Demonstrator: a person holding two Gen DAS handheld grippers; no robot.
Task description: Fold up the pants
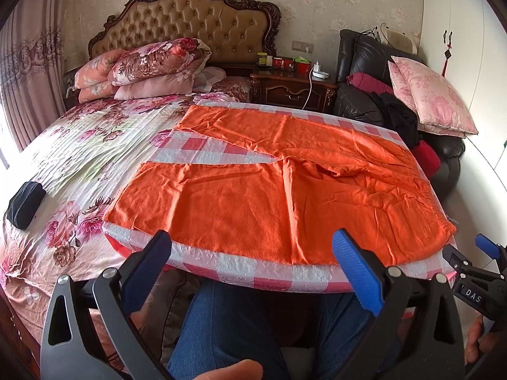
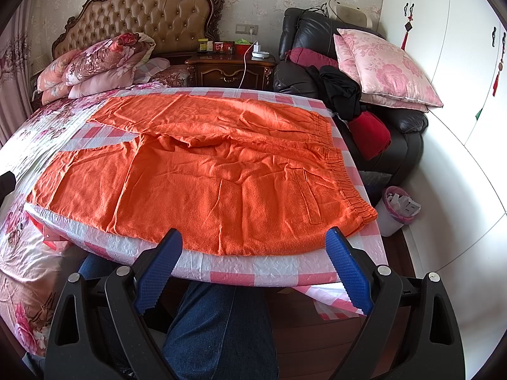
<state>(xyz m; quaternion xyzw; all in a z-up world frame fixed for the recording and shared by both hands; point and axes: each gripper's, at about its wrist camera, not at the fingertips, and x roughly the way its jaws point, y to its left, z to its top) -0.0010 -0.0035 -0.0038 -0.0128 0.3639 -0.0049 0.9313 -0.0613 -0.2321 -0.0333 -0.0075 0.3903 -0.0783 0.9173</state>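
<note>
Tools before pants, waistband rightward.

The checked worktop hides the person's jeans-clad legs above the knee. A thumb is cut off, blurred, at the left view's bottom edge. Nightstand jars are too small to identify, possibly tins.
</note>
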